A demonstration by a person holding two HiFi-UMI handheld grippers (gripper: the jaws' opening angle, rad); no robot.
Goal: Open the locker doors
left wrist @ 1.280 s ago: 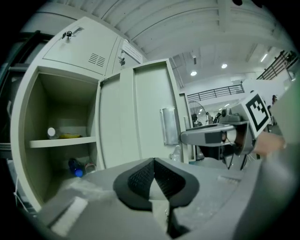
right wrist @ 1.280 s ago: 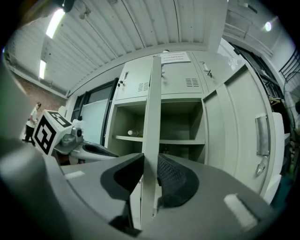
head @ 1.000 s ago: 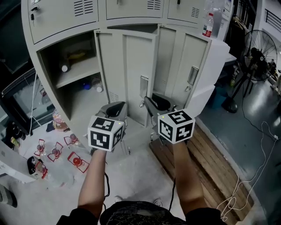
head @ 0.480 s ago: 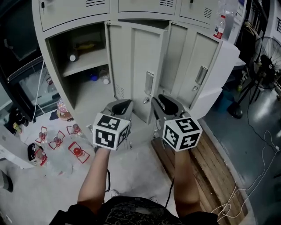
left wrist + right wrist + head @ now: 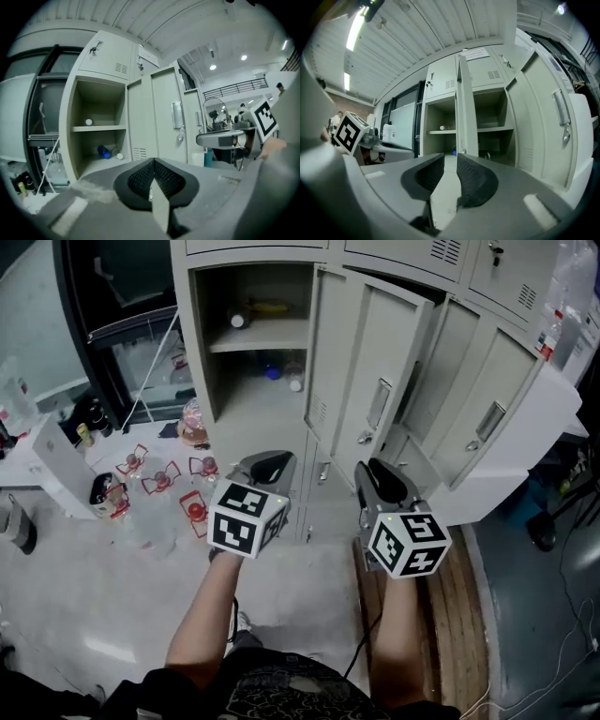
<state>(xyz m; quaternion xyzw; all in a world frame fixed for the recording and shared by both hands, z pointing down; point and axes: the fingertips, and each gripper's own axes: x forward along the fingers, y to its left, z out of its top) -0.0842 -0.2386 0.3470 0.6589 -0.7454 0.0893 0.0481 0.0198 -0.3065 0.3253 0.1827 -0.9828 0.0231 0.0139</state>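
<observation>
The grey locker bank fills the top of the head view. Two lower doors stand swung open, the middle door [image 5: 375, 399] and the right door [image 5: 487, 418], each with a metal handle. The left compartment [image 5: 253, 334] is open, with bottles on its shelf and floor. Both grippers hang in front of the lockers, touching nothing. My left gripper [image 5: 270, 463] [image 5: 153, 164] is shut and empty, pointing at the open compartment [image 5: 101, 126]. My right gripper [image 5: 378, 474] [image 5: 450, 161] faces a door edge [image 5: 466, 108]; its jaws have just been closing, leaving a narrow gap with nothing in it.
Upper locker doors [image 5: 412, 254] are closed. Several red-framed objects [image 5: 159, 479] lie on the floor at the left beside a white box [image 5: 56, 465]. A wooden board [image 5: 459, 615] lies under my right arm. A dark glass-fronted cabinet [image 5: 141, 343] stands left of the lockers.
The head view has swung left, so the lockers now sit further right and more floor shows. Both grippers have sunk a little in front of the doors, still touching nothing.
</observation>
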